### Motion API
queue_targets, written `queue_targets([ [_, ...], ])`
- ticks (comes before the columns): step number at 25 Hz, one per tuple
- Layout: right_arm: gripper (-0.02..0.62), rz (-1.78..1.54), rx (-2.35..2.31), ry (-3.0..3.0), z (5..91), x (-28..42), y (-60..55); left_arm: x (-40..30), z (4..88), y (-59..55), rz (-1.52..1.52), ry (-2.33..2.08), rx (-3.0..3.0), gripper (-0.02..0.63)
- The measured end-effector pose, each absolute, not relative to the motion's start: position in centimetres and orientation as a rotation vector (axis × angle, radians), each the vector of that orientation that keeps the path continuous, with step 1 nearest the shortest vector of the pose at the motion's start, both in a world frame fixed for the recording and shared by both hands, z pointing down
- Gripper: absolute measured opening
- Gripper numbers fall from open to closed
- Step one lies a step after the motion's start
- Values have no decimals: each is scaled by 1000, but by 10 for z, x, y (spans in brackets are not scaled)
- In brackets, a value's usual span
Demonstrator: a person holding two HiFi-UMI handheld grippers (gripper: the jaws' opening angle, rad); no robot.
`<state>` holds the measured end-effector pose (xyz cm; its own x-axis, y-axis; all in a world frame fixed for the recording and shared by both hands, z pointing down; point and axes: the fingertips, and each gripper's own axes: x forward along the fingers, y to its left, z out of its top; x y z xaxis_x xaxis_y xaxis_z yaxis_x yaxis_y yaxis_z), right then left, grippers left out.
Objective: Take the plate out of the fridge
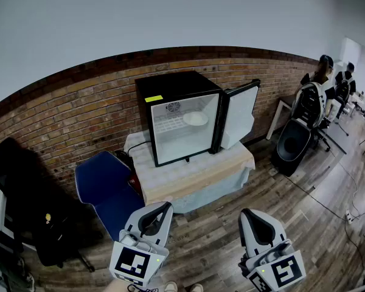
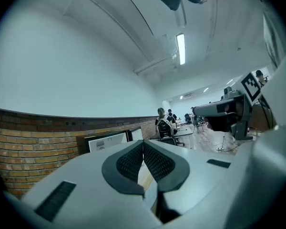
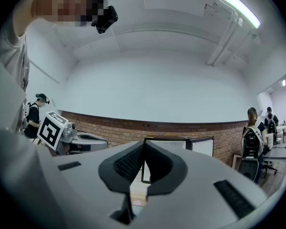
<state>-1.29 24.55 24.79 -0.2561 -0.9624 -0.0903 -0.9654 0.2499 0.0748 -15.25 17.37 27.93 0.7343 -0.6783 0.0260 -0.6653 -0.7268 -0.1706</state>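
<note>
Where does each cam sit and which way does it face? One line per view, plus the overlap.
Head view: on the person's head, looking forward and steeply down at the open fridge with the plate inside; left gripper and right gripper show at the bottom.
Left gripper view: on the left gripper, level, along its shut jaws toward the fridge; the right gripper shows at right.
Right gripper view: on the right gripper, level, along its shut jaws at the fridge; the left gripper shows at left.
Shared: all three see the fridge and the brick wall.

fridge (image 1: 170, 85): black | plate (image 1: 195, 118): white | wall (image 1: 67, 114): red brick | chair (image 1: 106, 193): blue | tablecloth (image 1: 201, 175): cream
</note>
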Motion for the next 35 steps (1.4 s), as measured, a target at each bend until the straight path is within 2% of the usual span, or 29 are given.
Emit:
queue_targets([
  [35, 32, 126, -1813, 2512, 274, 43, 272, -100, 293, 212, -189, 1167, -2745, 18],
])
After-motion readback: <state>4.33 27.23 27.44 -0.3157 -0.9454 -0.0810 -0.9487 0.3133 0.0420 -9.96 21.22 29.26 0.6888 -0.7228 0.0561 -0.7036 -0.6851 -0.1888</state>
